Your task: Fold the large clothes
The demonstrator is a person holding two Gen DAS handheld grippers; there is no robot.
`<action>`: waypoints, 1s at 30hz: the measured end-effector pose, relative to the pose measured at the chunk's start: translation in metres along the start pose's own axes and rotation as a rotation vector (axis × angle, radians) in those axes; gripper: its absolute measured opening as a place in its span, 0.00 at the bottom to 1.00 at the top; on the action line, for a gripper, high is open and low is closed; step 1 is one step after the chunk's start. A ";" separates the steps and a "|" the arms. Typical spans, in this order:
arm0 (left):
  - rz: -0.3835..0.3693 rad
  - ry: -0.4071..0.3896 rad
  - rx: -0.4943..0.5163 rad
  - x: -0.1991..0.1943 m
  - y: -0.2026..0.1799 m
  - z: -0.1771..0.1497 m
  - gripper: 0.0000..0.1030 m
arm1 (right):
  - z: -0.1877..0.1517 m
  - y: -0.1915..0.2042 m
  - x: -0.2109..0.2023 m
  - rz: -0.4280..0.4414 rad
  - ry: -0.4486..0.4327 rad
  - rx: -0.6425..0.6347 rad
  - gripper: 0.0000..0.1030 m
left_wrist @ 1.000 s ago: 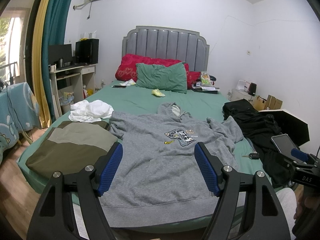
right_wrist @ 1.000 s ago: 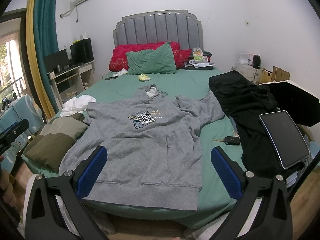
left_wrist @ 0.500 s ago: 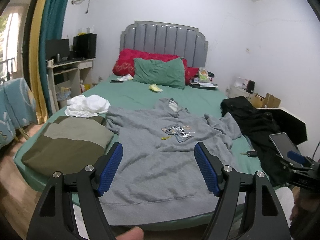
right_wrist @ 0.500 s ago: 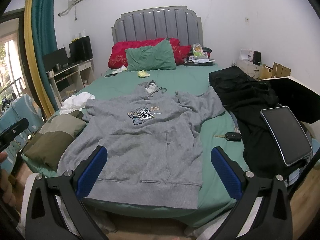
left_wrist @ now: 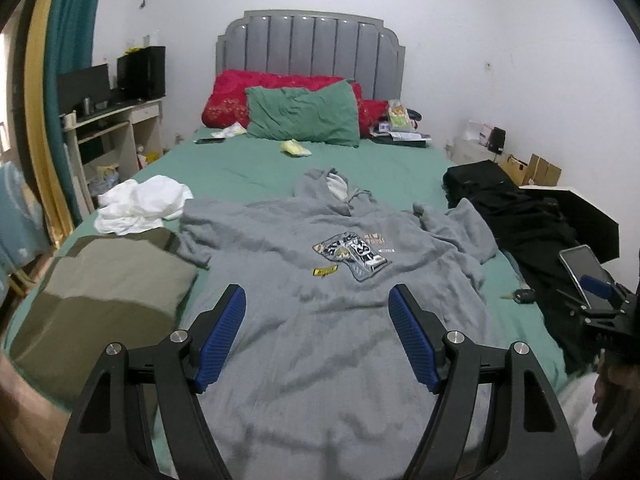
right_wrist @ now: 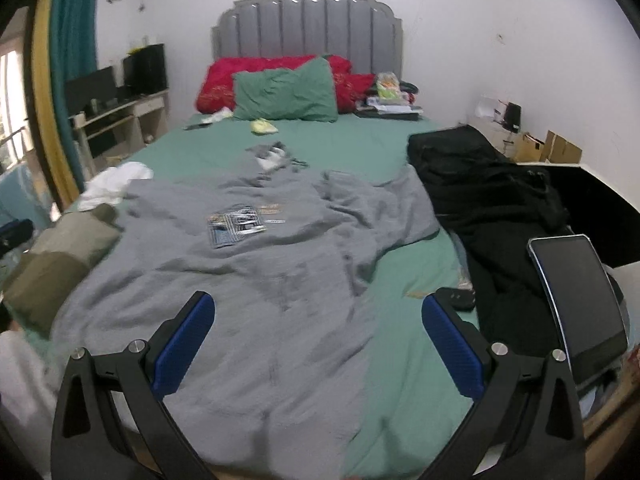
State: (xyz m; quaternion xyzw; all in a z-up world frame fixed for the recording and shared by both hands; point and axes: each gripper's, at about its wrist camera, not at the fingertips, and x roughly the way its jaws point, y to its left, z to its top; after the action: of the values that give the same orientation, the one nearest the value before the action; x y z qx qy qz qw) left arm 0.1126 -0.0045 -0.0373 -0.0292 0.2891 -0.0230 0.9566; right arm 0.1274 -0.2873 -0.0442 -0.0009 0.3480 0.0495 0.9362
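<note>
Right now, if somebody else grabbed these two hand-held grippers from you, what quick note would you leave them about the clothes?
Left gripper: open, empty, above the lower body of the grey hooded sweatshirt.
Right gripper: open, empty, over the sweatshirt's right hem edge.
Sweatshirt lies face up and unfolded on the green bed sheet, one sleeve bunched.
Folded olive-and-khaki garment sits to its left, a white crumpled cloth behind that, a black clothes heap to its right.
Left: every fold of the sweatshirt; nothing gripped yet.

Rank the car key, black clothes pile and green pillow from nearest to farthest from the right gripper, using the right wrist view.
1. Car key, beside the right gripper's right-hand fingertip.
2. Black clothes pile, along the bed's right side.
3. Green pillow, at the headboard.
</note>
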 end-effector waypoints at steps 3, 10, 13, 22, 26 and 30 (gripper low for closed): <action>-0.022 0.028 0.010 0.040 0.001 0.011 0.75 | 0.014 -0.034 0.042 -0.018 0.024 0.025 0.99; -0.020 0.054 0.013 0.147 0.014 0.034 0.75 | 0.048 -0.118 0.152 -0.011 0.088 0.092 0.99; -0.011 0.063 0.030 0.186 0.023 0.042 0.75 | 0.061 -0.155 0.204 0.018 0.153 0.179 0.92; 0.060 0.126 -0.033 0.245 0.078 0.035 0.75 | 0.080 -0.211 0.328 0.089 0.299 0.368 0.55; 0.050 0.139 -0.070 0.247 0.092 0.040 0.75 | 0.083 -0.218 0.331 0.107 0.286 0.446 0.10; 0.034 0.115 -0.106 0.238 0.103 0.052 0.75 | 0.116 -0.201 0.284 0.097 0.166 0.394 0.09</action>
State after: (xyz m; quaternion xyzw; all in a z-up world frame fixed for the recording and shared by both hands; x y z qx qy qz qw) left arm 0.3423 0.0862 -0.1327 -0.0734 0.3449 0.0068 0.9357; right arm 0.4357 -0.4570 -0.1479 0.1947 0.4265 0.0252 0.8829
